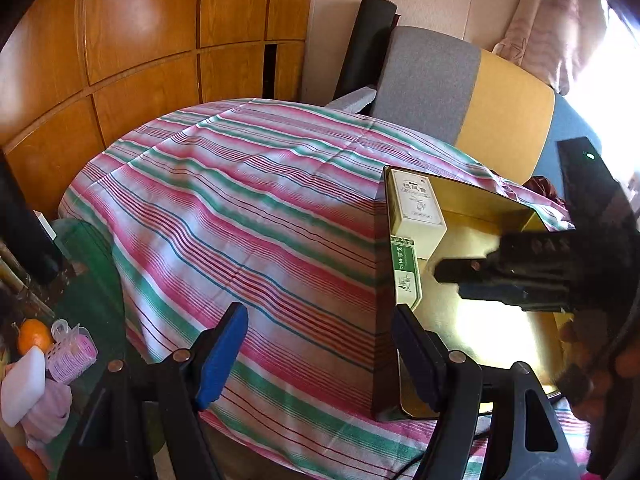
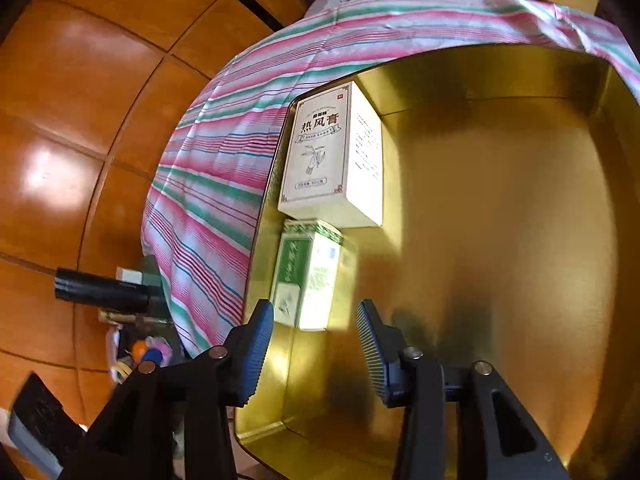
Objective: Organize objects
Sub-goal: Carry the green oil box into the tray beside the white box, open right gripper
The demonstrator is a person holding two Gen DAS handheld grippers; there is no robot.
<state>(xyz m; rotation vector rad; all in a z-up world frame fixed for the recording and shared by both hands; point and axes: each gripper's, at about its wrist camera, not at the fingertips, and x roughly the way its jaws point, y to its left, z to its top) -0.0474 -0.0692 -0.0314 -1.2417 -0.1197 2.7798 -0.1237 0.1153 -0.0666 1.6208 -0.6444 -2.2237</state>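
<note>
A gold tin point(image 1: 500, 332) point(image 2: 500, 200) lies open on the striped tablecloth point(image 1: 240, 208). A white carton with black print point(image 1: 416, 208) point(image 2: 320, 160) lies along its left wall. A smaller green and white carton point(image 1: 406, 272) point(image 2: 308, 276) lies just nearer than it. My right gripper point(image 2: 316, 356) point(image 1: 450, 282) reaches into the tin, open. The green carton is just beyond its fingertips and the pads do not touch it. My left gripper point(image 1: 320, 360) is open at the tin's near left corner. The tin's left wall stands close to its right finger, and nothing is gripped.
A grey and yellow chair point(image 1: 440, 84) stands behind the table, against a wood-panelled wall point(image 1: 140, 40). Low at the left are an orange point(image 1: 34, 334), pink hair rollers point(image 1: 72, 354) and a white block point(image 1: 24, 384). A hand point(image 1: 624, 364) holds the right gripper.
</note>
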